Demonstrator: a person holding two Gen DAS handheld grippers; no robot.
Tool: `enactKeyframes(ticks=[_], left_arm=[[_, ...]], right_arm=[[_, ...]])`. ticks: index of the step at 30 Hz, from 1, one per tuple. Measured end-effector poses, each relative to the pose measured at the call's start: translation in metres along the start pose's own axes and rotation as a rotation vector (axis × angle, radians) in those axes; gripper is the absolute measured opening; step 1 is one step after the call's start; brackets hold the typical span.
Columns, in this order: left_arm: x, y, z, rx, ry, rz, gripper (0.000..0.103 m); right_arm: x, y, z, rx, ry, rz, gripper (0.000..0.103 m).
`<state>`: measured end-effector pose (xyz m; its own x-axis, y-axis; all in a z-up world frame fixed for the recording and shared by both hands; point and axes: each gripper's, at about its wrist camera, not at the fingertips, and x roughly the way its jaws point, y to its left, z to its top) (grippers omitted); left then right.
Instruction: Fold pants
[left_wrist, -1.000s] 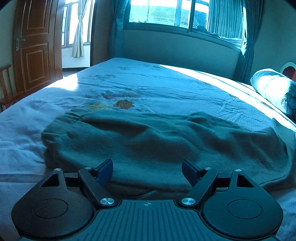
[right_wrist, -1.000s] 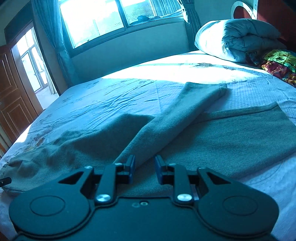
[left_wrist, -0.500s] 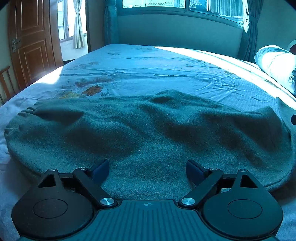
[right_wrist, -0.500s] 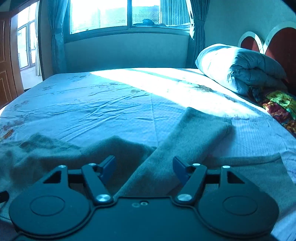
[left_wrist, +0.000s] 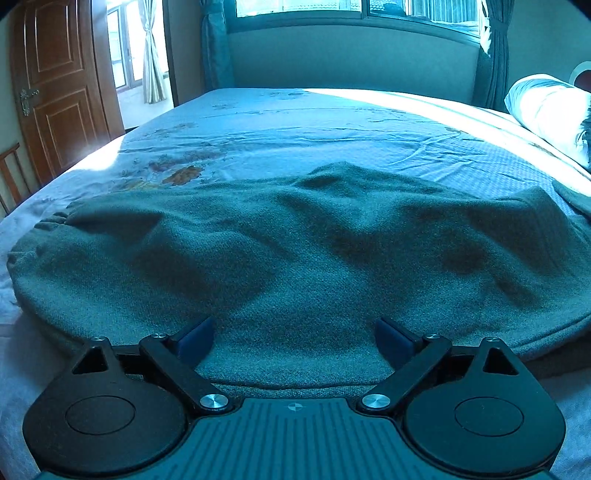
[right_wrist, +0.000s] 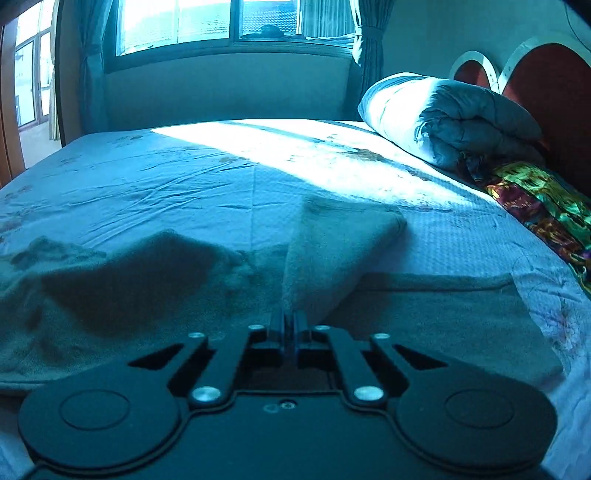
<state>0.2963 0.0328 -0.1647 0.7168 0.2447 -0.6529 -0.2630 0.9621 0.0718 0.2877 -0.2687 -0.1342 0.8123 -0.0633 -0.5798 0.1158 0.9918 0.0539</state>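
Note:
Grey-green fleece pants lie rumpled across the bed, waistband at the left. My left gripper hovers low over their near edge. Its jaws are opening wide, with fabric lying under and between the fingers but not pinched. In the right wrist view one pant leg runs diagonally over the other leg, which lies flat. My right gripper is shut, and the near end of the diagonal leg narrows into its closed fingertips.
The pale blue bed sheet stretches away to the window wall. A rolled duvet and a colourful cloth lie by the red headboard on the right. A wooden door and chair stand left of the bed.
The left gripper slid along the pants' near edge and spread its jaws wider. The right gripper opened, shifted, then closed on the diagonal leg.

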Motion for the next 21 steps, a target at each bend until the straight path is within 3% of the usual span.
enactKeyframes(ticks=[2, 4, 7, 8, 9, 14, 16, 17, 18, 19, 20, 21], left_arm=[[-0.003, -0.003, -0.001, 0.029, -0.009, 0.017, 0.094], [-0.005, -0.005, -0.001, 0.045, -0.009, 0.029, 0.094], [-0.009, -0.006, 0.000, 0.067, -0.013, 0.043, 0.094], [-0.011, -0.007, -0.001, 0.085, -0.017, 0.053, 0.094], [-0.011, -0.008, -0.001, 0.091, -0.016, 0.058, 0.094], [-0.006, -0.011, 0.002, 0.089, 0.006, 0.069, 0.094], [-0.005, -0.011, 0.003, 0.089, 0.010, 0.070, 0.095], [-0.005, -0.011, 0.003, 0.090, 0.011, 0.071, 0.095], [-0.005, -0.011, 0.002, 0.091, 0.012, 0.071, 0.095], [-0.004, -0.011, 0.003, 0.092, 0.014, 0.072, 0.096], [-0.004, -0.011, 0.003, 0.094, 0.016, 0.074, 0.096], [-0.004, -0.011, 0.003, 0.096, 0.017, 0.075, 0.096]], right_arm=[[-0.003, -0.016, -0.018, 0.077, 0.011, -0.055, 0.000], [0.004, -0.034, -0.032, 0.152, 0.069, -0.055, 0.000], [-0.015, -0.046, -0.031, 0.201, -0.020, -0.018, 0.000], [-0.020, -0.045, -0.027, 0.193, -0.051, -0.009, 0.001], [-0.024, -0.041, -0.019, 0.166, -0.073, 0.011, 0.009], [-0.007, -0.005, 0.014, -0.037, -0.099, 0.044, 0.012], [0.012, 0.016, 0.025, -0.179, -0.082, -0.006, 0.034], [0.023, 0.026, 0.028, -0.254, -0.068, -0.028, 0.058], [0.033, 0.035, 0.029, -0.328, -0.070, -0.051, 0.064], [0.041, 0.043, 0.029, -0.397, -0.070, -0.088, 0.060], [0.049, 0.048, 0.029, -0.451, -0.067, -0.137, 0.036], [0.057, 0.047, 0.030, -0.481, -0.058, -0.179, 0.004]])
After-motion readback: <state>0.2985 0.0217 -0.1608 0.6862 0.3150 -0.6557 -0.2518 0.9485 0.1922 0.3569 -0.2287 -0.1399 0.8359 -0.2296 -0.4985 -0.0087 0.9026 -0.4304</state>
